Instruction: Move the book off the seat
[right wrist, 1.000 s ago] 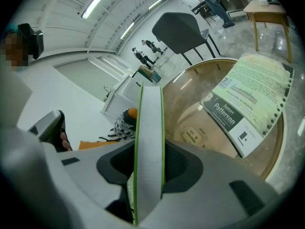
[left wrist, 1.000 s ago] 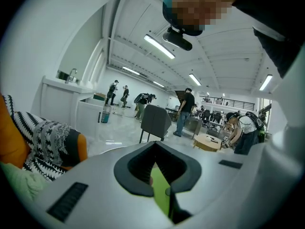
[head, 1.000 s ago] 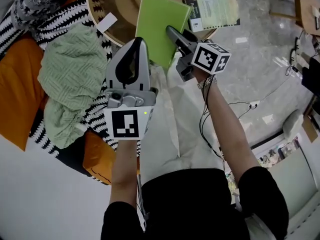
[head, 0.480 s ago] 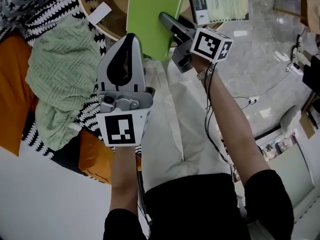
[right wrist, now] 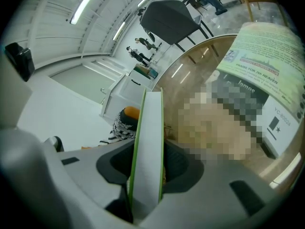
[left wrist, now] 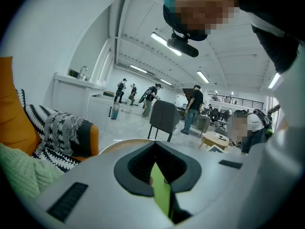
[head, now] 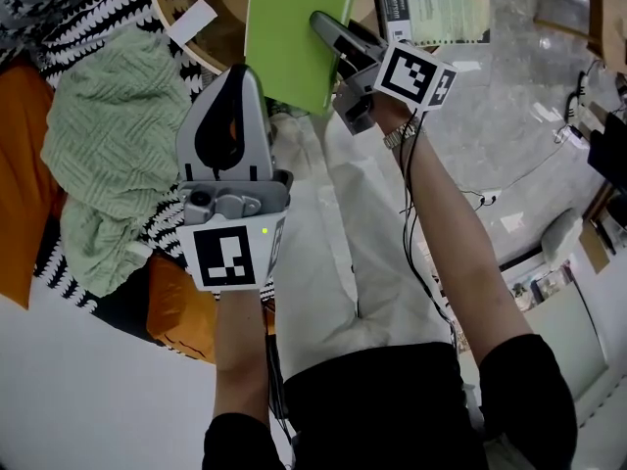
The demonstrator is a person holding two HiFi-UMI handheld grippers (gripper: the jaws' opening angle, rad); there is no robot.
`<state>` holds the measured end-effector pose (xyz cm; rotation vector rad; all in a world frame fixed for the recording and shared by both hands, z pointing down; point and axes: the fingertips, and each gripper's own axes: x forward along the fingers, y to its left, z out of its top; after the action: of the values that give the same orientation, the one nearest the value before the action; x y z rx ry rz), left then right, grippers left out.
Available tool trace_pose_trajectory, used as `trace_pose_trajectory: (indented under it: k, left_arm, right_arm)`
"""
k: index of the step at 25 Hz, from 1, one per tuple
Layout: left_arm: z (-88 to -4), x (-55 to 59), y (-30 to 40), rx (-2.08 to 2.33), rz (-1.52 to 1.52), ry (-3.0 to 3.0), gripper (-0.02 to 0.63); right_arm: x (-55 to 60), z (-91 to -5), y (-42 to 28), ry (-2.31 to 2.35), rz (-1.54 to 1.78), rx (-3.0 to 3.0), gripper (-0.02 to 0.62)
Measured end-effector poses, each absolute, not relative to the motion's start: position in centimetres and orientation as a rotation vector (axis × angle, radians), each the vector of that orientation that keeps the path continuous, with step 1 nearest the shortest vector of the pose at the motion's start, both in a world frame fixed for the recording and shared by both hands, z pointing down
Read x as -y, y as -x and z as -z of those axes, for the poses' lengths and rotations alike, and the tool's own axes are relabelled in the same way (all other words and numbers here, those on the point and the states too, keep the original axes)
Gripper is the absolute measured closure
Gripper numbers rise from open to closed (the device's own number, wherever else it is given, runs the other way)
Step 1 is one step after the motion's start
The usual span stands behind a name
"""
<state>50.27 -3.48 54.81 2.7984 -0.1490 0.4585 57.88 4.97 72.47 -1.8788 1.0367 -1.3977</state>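
Observation:
The book [head: 294, 32] is thin with a bright green cover, and it hangs edge-on above the rim of a round wooden table [head: 217, 55]. My right gripper [head: 321, 23] is shut on its near edge, and in the right gripper view the white page edge [right wrist: 148, 142] fills the gap between the jaws. My left gripper [head: 238, 70] is shut with nothing in it, hovering over the seat's edge to the left of the book. Through its closed jaws, the left gripper view shows a sliver of the green cover [left wrist: 160, 190].
On the orange seat [head: 24, 174] lie a light green knitted blanket [head: 103, 155] and a black-and-white patterned throw [head: 93, 27]. A second, pale printed book [head: 431, 3] and a white card [head: 193, 23] lie on the table. Cables [head: 490, 204] run over the grey floor at right.
The right gripper has carried the green book farther out over the table. The left gripper has drifted slightly left and stays shut.

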Motion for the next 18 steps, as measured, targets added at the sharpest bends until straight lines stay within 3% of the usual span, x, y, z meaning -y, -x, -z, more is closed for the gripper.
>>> trace_pose_trajectory:
  k: [18]
  left_arm:
    - [-55.8,3.2,-50.4,0.156,-0.474,-2.79,0.595]
  right_arm:
    - [-3.8,-73.6,-58.5,1.813,1.394,-1.03,0.446]
